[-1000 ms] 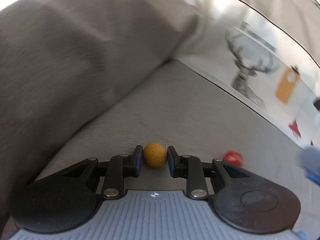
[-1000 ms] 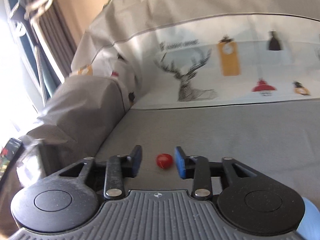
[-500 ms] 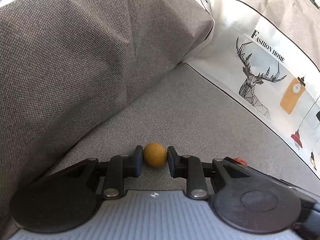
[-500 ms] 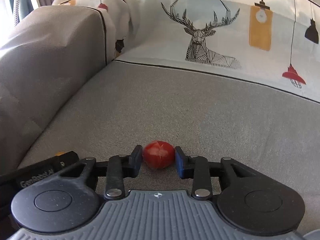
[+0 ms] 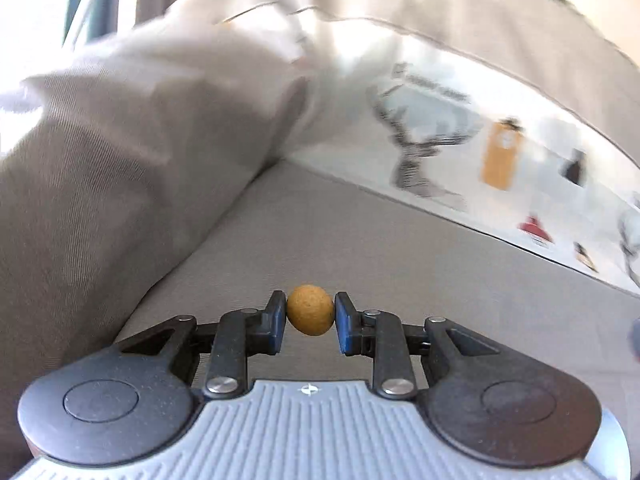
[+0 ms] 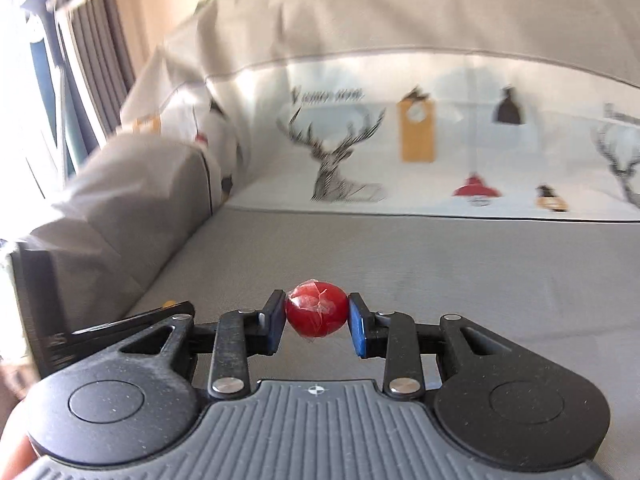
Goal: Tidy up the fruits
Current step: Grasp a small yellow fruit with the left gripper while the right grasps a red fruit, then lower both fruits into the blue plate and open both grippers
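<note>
The left gripper (image 5: 311,317) is closed narrow on a small yellow-brown ball of fruit (image 5: 310,310), pinched between its blue pads above the grey sofa seat (image 5: 400,248). The right gripper (image 6: 317,320) clamps a red fruit (image 6: 317,314) with a shiny, wrinkled skin the same way. Behind both, a grey armrest (image 6: 132,200) meets a white sofa back printed with a deer (image 6: 340,156) and lamps. The background is blurred in both views.

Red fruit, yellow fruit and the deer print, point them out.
red fruit (image 6: 316,314), right wrist view, its front face
yellow fruit (image 5: 311,310), left wrist view, its centre
deer print (image 6: 338,160), right wrist view, its neck
</note>
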`<state>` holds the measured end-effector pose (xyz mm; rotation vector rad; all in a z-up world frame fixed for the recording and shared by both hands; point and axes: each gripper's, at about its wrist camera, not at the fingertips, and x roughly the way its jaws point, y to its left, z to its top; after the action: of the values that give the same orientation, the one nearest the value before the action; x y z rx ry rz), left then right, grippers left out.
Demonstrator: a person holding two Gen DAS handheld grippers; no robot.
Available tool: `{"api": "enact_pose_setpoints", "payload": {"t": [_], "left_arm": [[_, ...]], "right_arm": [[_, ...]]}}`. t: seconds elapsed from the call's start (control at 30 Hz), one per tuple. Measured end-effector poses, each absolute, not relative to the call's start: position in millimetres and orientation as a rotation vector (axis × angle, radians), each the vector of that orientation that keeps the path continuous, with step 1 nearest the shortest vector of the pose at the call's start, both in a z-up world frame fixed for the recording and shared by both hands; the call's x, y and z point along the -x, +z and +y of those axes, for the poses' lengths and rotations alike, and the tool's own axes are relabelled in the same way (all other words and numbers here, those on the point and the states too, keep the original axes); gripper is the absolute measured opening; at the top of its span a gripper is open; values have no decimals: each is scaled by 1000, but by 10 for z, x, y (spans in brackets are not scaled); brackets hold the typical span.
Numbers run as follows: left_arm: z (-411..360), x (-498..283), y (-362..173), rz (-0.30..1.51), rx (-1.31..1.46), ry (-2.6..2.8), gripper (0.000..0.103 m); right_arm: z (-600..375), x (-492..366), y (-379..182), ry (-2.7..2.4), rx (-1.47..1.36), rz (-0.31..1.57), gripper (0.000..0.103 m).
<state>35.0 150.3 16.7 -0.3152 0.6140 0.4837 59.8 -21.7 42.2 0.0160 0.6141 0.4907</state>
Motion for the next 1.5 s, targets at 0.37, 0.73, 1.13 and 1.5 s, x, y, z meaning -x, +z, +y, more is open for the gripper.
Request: {"api": "enact_pose_setpoints", "payload": {"t": [0.37,0.73,1.13,1.5], "left_arm": [[547,428,532,534,159,148,29],[313,679,432,602,239,38,29],[252,537,337,617,176,23,29],[76,408,225,605,172,-100,29]], "right_arm": [[-1172,476,456,405,-104,532,35],[-1636,582,128,325,-155,573,35],[-1717,462,24,282,-173,572,35],[-1675,334,-68,285,-161,605,35]]}}
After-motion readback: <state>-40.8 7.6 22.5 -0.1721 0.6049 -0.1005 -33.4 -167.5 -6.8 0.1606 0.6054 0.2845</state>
